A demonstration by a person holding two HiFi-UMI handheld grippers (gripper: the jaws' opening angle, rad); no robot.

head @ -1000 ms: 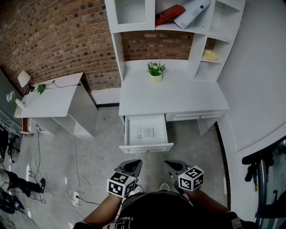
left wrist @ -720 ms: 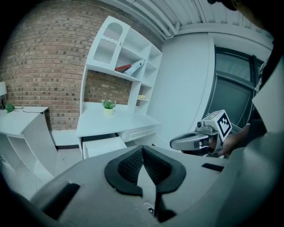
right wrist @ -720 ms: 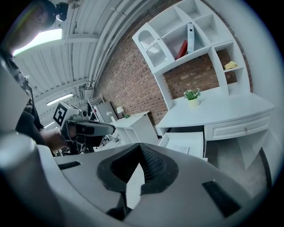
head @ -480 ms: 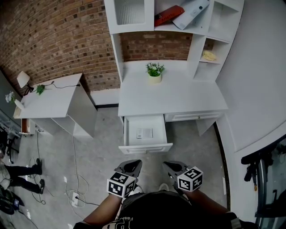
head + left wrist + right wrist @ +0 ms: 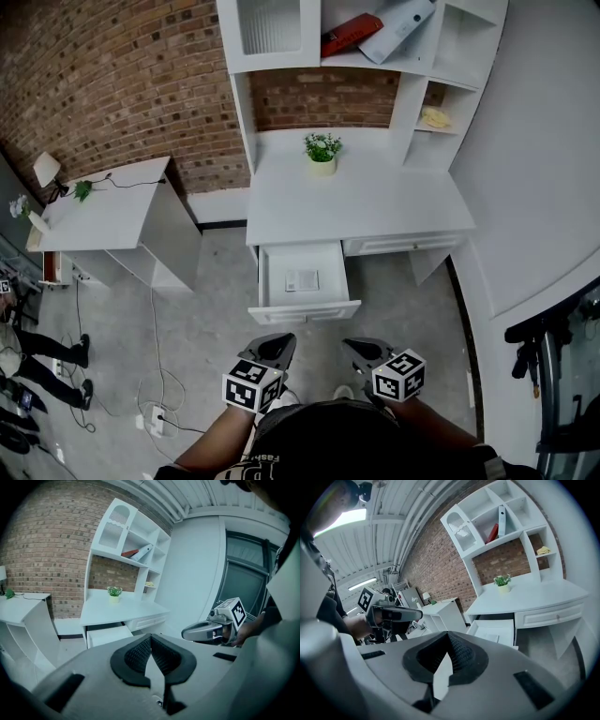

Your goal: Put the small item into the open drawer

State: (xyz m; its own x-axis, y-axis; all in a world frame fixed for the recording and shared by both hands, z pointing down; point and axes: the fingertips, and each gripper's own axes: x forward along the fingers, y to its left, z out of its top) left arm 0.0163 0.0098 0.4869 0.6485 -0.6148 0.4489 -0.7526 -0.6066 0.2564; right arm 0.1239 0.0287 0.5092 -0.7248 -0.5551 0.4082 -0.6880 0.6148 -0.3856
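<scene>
Both our left gripper (image 5: 275, 347) and right gripper (image 5: 362, 350) are closed on nothing, well short of the open drawer (image 5: 305, 311) of the desk (image 5: 375, 202). Inside the drawer lies a small flat item (image 5: 303, 279), too small for us to identify.

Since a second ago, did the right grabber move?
No. In the head view the right gripper sits as far below the front of the open drawer as before.
</scene>
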